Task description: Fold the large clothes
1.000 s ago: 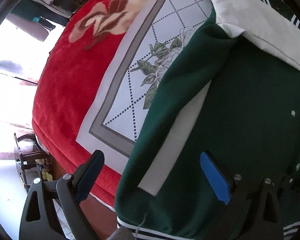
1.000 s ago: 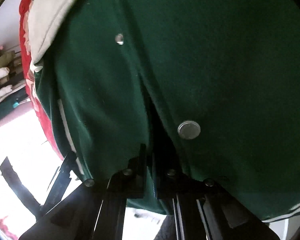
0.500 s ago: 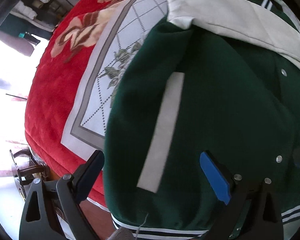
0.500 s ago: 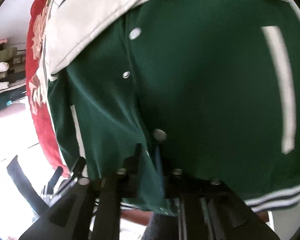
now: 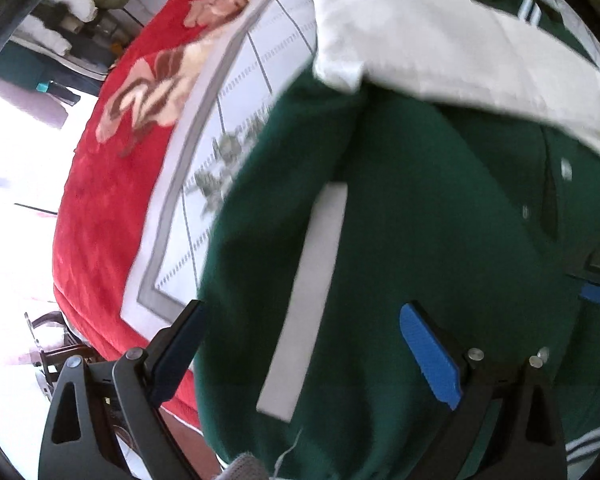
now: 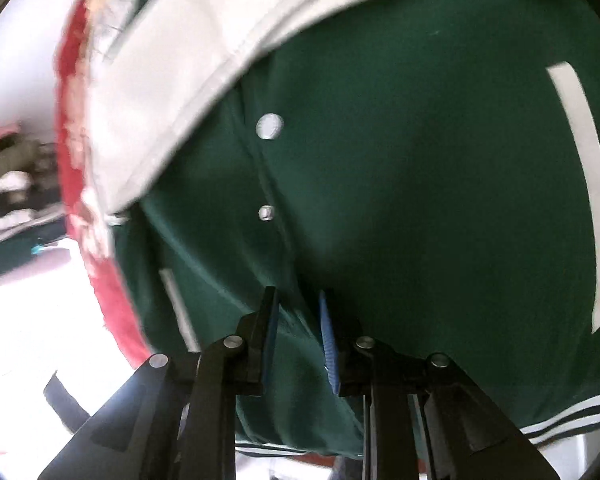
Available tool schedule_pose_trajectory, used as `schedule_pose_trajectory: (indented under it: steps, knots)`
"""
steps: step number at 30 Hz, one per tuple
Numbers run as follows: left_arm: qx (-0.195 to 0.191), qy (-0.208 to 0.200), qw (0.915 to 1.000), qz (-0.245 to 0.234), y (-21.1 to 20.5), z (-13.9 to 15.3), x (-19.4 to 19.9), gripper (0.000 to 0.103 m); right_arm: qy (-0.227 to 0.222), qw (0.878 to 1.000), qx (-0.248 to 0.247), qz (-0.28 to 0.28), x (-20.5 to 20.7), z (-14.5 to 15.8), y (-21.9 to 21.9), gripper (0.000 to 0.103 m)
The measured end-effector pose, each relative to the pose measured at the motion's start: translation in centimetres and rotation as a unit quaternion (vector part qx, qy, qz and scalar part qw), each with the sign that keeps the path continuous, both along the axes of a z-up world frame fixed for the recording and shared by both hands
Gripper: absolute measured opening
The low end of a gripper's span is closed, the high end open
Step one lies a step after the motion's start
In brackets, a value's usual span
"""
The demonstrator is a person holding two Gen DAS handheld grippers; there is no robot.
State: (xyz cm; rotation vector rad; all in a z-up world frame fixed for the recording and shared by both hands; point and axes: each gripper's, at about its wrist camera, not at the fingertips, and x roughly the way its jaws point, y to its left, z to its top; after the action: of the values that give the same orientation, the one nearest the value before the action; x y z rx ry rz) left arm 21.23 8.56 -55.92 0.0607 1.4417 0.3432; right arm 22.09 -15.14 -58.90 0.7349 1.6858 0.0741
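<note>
A dark green varsity jacket (image 5: 440, 220) with white sleeves (image 5: 440, 52), snap buttons and white pocket strips (image 5: 312, 300) lies on the bed. My left gripper (image 5: 300, 340) is wide open above the jacket's left front, holding nothing. My right gripper (image 6: 298, 336) hovers at the jacket's (image 6: 420, 160) front placket near the hem. Its jaws stand a little apart, with a fold of green cloth between them. It also shows at the right edge of the left wrist view (image 5: 598, 280).
The jacket rests on a white floral cloth with a grey border (image 5: 204, 184) over a red blanket (image 5: 112, 200). The bed's edge drops off at left, with a chair (image 5: 48, 344) and bright floor below. Shelves with clothes (image 5: 80, 8) stand behind.
The right gripper's jaws have parted from shut tight to slightly open, and it has drawn back from the jacket. The left gripper has drifted right over the jacket, still open.
</note>
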Motion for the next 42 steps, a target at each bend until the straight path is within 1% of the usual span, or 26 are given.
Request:
schedule_pose_trajectory:
  steps: [1,2,3,5,6,7,8,9,10,12,14,15,17,19,22,24,27,29,30,32,33,35,38,40,41,42]
  knots:
    - [-0.007,-0.010,0.9999,0.008,0.1,0.8,0.9,0.099,-0.015,1.000,0.015,-0.007,0.7,0.6,-0.1,0.022]
    - [-0.013,-0.020,0.9996,0.015,0.1,1.5,1.9,0.099,-0.029,1.000,0.010,-0.006,1.4,1.3,0.0,0.022]
    - [-0.015,-0.027,0.9994,0.019,0.1,2.0,3.0,0.099,-0.054,0.999,-0.004,-0.004,2.4,2.7,-0.3,0.022]
    - [-0.019,-0.040,0.9986,0.028,0.3,3.1,6.0,0.099,-0.088,0.996,-0.014,-0.004,4.4,4.9,-0.7,0.022]
    - [-0.030,-0.053,0.9975,0.034,0.4,3.8,8.4,0.099,-0.095,0.995,-0.014,-0.007,5.8,5.4,0.0,0.022]
    - [-0.034,-0.066,0.9966,0.036,0.5,4.2,10.2,0.099,-0.106,0.994,-0.007,-0.019,7.4,6.2,-0.3,0.023]
    - [-0.031,-0.081,0.9956,0.037,0.6,4.7,12.5,0.099,-0.113,0.993,0.000,-0.027,8.5,6.7,-0.8,0.025]
    - [-0.025,-0.093,0.9948,0.033,0.5,4.9,14.2,0.099,-0.121,0.992,0.008,-0.033,10.3,7.1,-1.0,0.028]
    - [-0.017,-0.104,0.9941,0.027,0.3,4.9,16.6,0.099,-0.130,0.991,0.011,-0.032,12.3,7.4,-1.0,0.029]
    - [0.000,-0.105,0.9941,0.026,-0.3,4.2,20.5,0.099,-0.146,0.989,0.005,-0.024,15.4,8.1,-1.3,0.031]
    - [0.009,-0.101,0.9947,0.021,-1.2,2.7,24.6,0.099,-0.155,0.988,0.006,-0.009,19.0,7.7,-0.7,0.033]
    - [0.011,-0.095,0.9953,0.017,-1.5,2.0,26.0,0.099,-0.160,0.987,0.005,-0.002,20.8,7.5,-0.5,0.034]
    - [0.026,-0.087,0.9958,0.006,-2.3,0.4,28.9,0.099,-0.167,0.986,-0.001,0.019,23.9,6.6,-0.7,0.034]
    - [0.044,-0.085,0.9954,0.008,-2.6,-0.9,30.8,0.099,-0.165,0.986,0.004,0.034,27.2,5.0,-0.6,0.034]
    - [0.050,-0.080,0.9953,0.020,-2.3,-2.2,32.8,0.099,-0.163,0.985,0.026,0.044,31.4,2.4,-0.5,0.034]
    - [0.049,-0.080,0.9952,0.029,-1.9,-2.8,33.6,0.099,-0.168,0.984,0.030,0.061,33.6,0.6,0.1,0.034]
    - [0.048,-0.080,0.9949,0.038,-1.3,-3.5,34.5,0.099,-0.156,0.981,0.031,0.113,36.9,-2.1,1.8,0.038]
    - [0.046,-0.082,0.9947,0.041,-1.0,-3.6,34.9,0.099,-0.162,0.974,0.052,0.149,38.2,-3.1,3.5,0.038]
    - [0.047,-0.086,0.9943,0.042,-0.8,-3.5,35.1,0.099,-0.167,0.970,0.060,0.168,38.5,-3.1,4.1,0.038]
    - [0.054,-0.091,0.9936,0.039,-0.8,-3.4,35.3,0.099,-0.188,0.962,0.049,0.194,38.7,-2.5,5.2,0.002]
    - [0.060,-0.093,0.9932,0.036,-0.8,-3.2,35.4,0.099,-0.191,0.960,0.036,0.203,38.7,-2.6,5.7,0.002]
    - [0.060,-0.100,0.9925,0.036,-0.6,-2.7,35.5,0.099,-0.204,0.959,0.018,0.197,38.9,-2.0,6.1,0.002]
    - [0.057,-0.112,0.9913,0.040,-0.1,-1.7,35.7,0.099,-0.227,0.961,-0.008,0.158,40.1,-0.1,5.5,0.002]
    - [0.061,-0.116,0.9906,0.039,0.1,-1.5,36.0,0.099,-0.240,0.960,-0.030,0.143,40.9,0.7,5.4,0.002]
    - [0.064,-0.116,0.9905,0.036,0.1,-1.6,36.2,0.099,-0.234,0.960,-0.035,0.148,41.8,0.4,5.9,0.002]
    - [0.067,-0.114,0.9907,0.034,0.0,-1.7,36.3,0.099,-0.220,0.963,-0.040,0.153,42.4,-0.3,6.2,0.002]
